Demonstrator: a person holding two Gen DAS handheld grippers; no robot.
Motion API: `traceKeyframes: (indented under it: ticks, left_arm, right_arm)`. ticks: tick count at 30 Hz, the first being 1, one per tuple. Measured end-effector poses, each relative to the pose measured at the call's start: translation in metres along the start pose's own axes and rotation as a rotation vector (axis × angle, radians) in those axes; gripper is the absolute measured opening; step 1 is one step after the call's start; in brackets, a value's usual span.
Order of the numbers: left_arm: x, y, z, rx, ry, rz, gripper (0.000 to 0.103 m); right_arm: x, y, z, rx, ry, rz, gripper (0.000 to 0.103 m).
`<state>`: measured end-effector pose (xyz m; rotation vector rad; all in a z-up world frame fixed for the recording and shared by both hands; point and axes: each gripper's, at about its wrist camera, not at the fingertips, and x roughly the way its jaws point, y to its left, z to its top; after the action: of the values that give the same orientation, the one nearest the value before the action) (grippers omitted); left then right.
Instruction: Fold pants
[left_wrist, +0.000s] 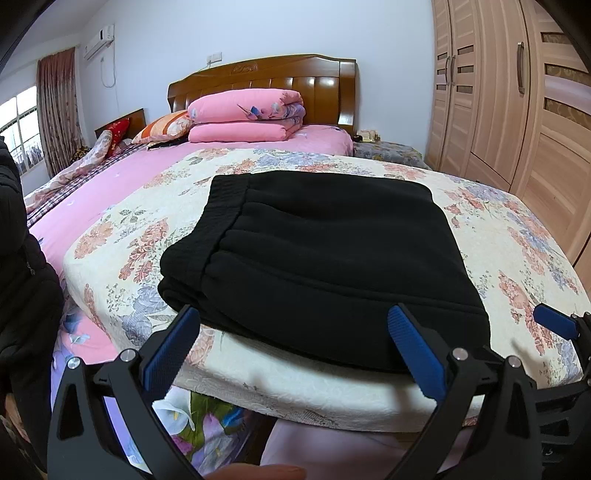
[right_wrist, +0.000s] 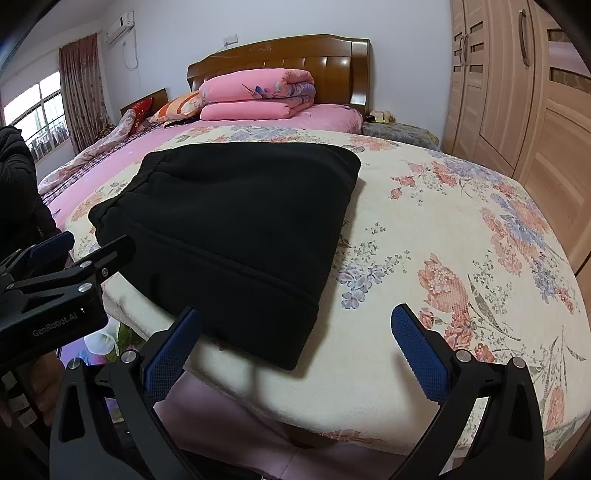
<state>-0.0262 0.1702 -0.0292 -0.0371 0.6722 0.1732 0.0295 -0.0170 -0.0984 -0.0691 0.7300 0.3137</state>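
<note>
The black pants (left_wrist: 317, 254) lie folded into a compact rectangle on the floral cream mat (left_wrist: 480, 229), waistband to the left. They also show in the right wrist view (right_wrist: 236, 221). My left gripper (left_wrist: 295, 325) is open and empty, its blue pads just before the pants' near edge. My right gripper (right_wrist: 295, 328) is open and empty, near the pants' front right corner. The left gripper's body shows at the left of the right wrist view (right_wrist: 55, 280). A blue pad of the right gripper (left_wrist: 554, 321) shows at the right of the left wrist view.
The mat lies on a bed with a pink sheet (left_wrist: 110, 184). Folded pink quilts (left_wrist: 247, 118) and a pillow sit by the wooden headboard (left_wrist: 266, 77). A wardrobe (left_wrist: 517, 110) stands at the right. A window with curtain (left_wrist: 40, 118) is at the left.
</note>
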Motion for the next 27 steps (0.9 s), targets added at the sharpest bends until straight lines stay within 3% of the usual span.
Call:
traceKeyframes:
  ticks: [27]
  left_arm:
    - [-0.0015, -0.0009, 0.0009, -0.008, -0.003, 0.012, 0.102]
  right_arm:
    - [0.0016, 0.002, -0.0013, 0.002, 0.007, 0.01, 0.099]
